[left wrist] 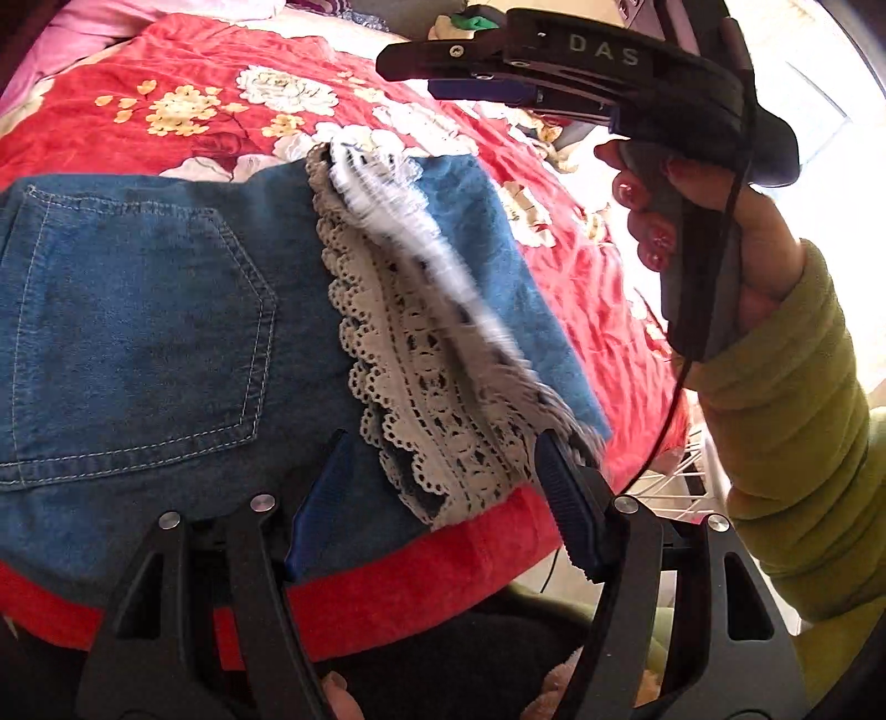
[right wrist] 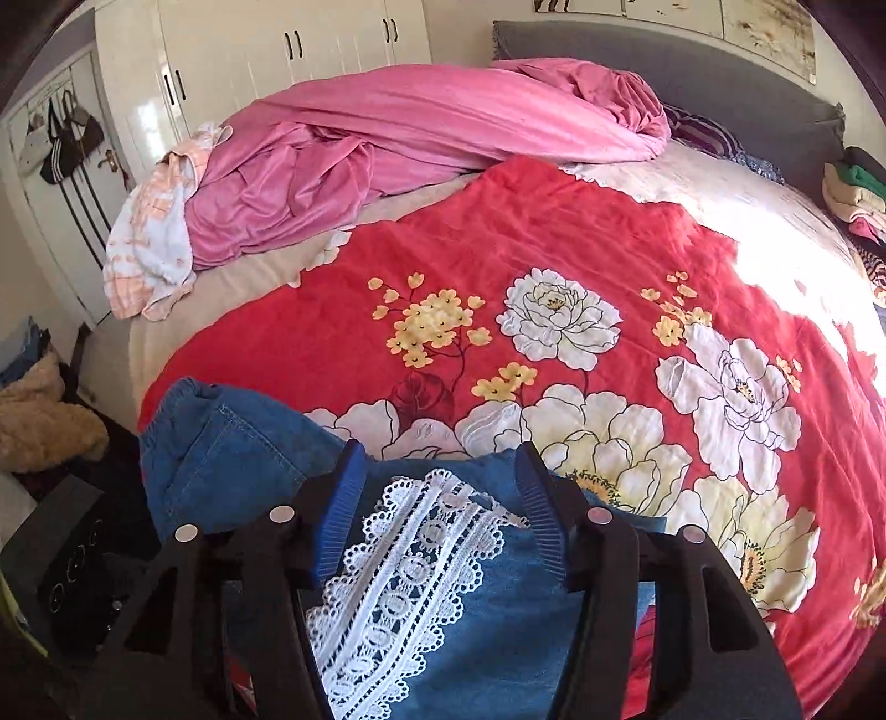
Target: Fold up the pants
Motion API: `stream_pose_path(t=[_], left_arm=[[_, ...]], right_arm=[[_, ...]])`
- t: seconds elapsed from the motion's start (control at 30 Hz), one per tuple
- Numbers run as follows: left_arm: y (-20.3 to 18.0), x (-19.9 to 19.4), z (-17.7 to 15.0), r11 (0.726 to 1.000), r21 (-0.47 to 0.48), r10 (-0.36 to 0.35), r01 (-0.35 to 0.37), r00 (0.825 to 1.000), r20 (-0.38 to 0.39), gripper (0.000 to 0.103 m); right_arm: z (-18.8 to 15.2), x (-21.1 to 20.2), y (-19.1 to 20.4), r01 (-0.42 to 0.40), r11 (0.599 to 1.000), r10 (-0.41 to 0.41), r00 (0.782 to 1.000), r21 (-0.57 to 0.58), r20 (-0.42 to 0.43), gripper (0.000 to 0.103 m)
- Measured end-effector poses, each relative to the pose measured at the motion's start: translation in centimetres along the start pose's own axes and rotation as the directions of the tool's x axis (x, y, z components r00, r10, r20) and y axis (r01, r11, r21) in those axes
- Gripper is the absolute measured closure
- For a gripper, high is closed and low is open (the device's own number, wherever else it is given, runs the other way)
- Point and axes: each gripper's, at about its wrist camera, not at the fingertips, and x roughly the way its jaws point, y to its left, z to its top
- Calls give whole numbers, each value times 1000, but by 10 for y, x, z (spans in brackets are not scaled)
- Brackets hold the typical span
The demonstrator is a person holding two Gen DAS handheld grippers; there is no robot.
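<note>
Blue denim shorts [left wrist: 138, 310] with a back pocket lie flat on the red floral blanket [left wrist: 183, 50], close to the bed's near edge. One leg is folded across the other, so the two white lace hems [left wrist: 421, 387] overlap; a strip of the upper hem is blurred. My left gripper [left wrist: 443, 443] stands open low over the shorts, its right fingertip at the lace edge, nothing pinched. My right gripper [left wrist: 407, 75], held by a hand in a green sleeve, hovers above the bed. In the right wrist view it [right wrist: 439, 451] is open above the lace hem [right wrist: 410, 565] and denim [right wrist: 221, 443], apart from them.
A heap of pink bedding [right wrist: 415, 127] and a pale checked cloth [right wrist: 149, 243] lie at the far side of the bed. White wardrobes [right wrist: 249, 55] stand behind. Folded clothes [right wrist: 853, 194] are stacked at the far right. A white wire rack [left wrist: 681, 487] sits below the bed edge.
</note>
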Motion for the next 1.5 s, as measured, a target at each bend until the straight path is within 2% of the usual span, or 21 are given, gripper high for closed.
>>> stream_pose_path(t=[0.07,0.2,0.33,0.47,0.57,0.6,0.7,0.77,0.83,0.87,0.9,1.0,1.1,1.23,1.33,1.4,1.43,1.47,1.5], left_arm=[[0,-8,-1,1000,-1,-22,22,1000,15,43],[2,-7,-5,999,-22,-31,32,999,8,43],[-1,3,-2,1000,-16,-27,27,999,-19,43],[-2,7,-2,1000,-22,-18,18,999,-28,43],[-4,10,-1,1000,-28,-12,11,999,-30,43],[-5,12,0,999,-33,-13,12,999,-30,43],[-6,20,4,998,-56,-13,11,999,-31,43],[-4,22,7,997,-72,-10,8,1000,-27,43],[-5,23,9,997,-82,-13,11,1000,-22,43],[-4,24,10,996,-90,-9,7,1000,-18,49],[-2,25,11,995,-98,-3,1,1000,-16,59],[2,27,14,994,-113,2,-3,1000,-11,74],[3,20,15,993,-120,2,0,1000,10,83],[7,18,14,991,-131,16,-15,1000,9,84],[11,25,11,988,-154,11,-14,1000,-19,85],[11,26,11,988,-152,10,-14,1000,-26,84],[10,26,11,989,-147,11,-14,1000,-25,84],[10,26,11,989,-148,8,-11,1000,-25,83],[10,26,11,988,-152,4,-8,1000,-27,82]], right_arm=[[-1,3,2,-5,1000,4,1000,-17,-26,44],[-3,29,11,4,992,-22,989,-124,-147,44],[3,56,12,-57,977,9,973,-203,-230,44],[4,85,3,-151,957,62,941,-248,-332,44],[-4,96,-4,-191,943,80,924,-271,-374,45],[-7,96,-6,-203,940,93,925,-273,-368,46],[-13,91,-5,-210,938,109,934,-275,-340,62],[-16,80,-5,-189,940,101,950,-284,-297,75],[-18,63,-7,-173,944,106,966,-282,-238,81],[-18,54,-8,-174,946,118,971,-274,-208,83],[-19,47,-9,-177,948,130,974,-265,-183,83],[-17,30,-10,-196,950,172,978,-243,-116,84],[-9,25,-11,-226,951,217,974,-213,-63,85],[7,47,-11,-254,951,249,967,-176,-53,86],[10,75,-5,-198,955,174,977,-219,-126,86],[7,88,-5,-129,959,87,982,-254,-168,78],[7,88,-8,-118,961,77,983,-250,-170,75],[6,84,-10,-105,963,67,986,-247,-155,65],[6,78,-14,-87,967,56,989,-240,-136,61]])
